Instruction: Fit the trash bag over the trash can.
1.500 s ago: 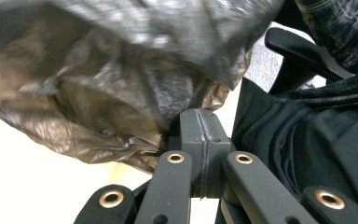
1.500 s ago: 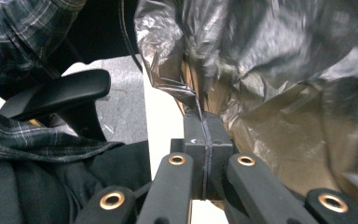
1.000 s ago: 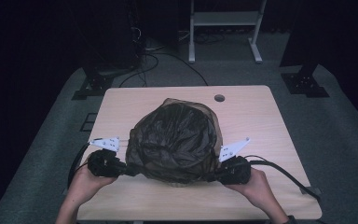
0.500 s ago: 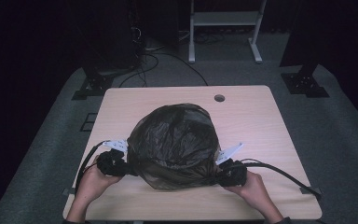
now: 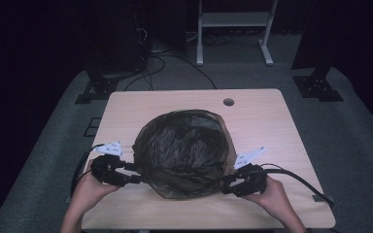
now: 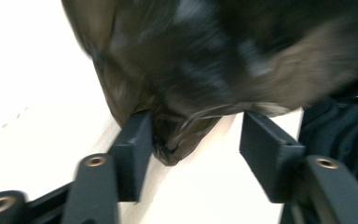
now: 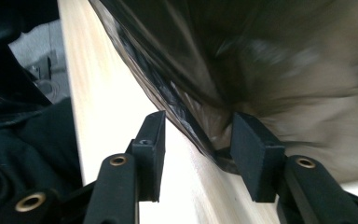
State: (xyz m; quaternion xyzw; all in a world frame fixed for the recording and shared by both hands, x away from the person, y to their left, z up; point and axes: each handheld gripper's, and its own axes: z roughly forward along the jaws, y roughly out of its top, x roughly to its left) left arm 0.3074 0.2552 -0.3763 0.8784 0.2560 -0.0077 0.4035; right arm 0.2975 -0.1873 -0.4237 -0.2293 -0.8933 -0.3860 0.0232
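left claw (image 6: 193,140): jaws spread wide, a puckered corner of the black plastic bag (image 5: 182,153) between them, nothing pinched
right claw (image 7: 198,140): also wide, bag edge in the gap
bag: mid-desk (image 5: 267,114), puffed up like a dome
feel: I'd guess light, floppy, slick film
grip: I'd take the bunched hem corners

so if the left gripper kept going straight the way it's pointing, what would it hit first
The crumpled dark plastic bag. The left gripper has its jaws open, with a fold of the bag's edge already hanging between them, so it would push into the bag almost at once.
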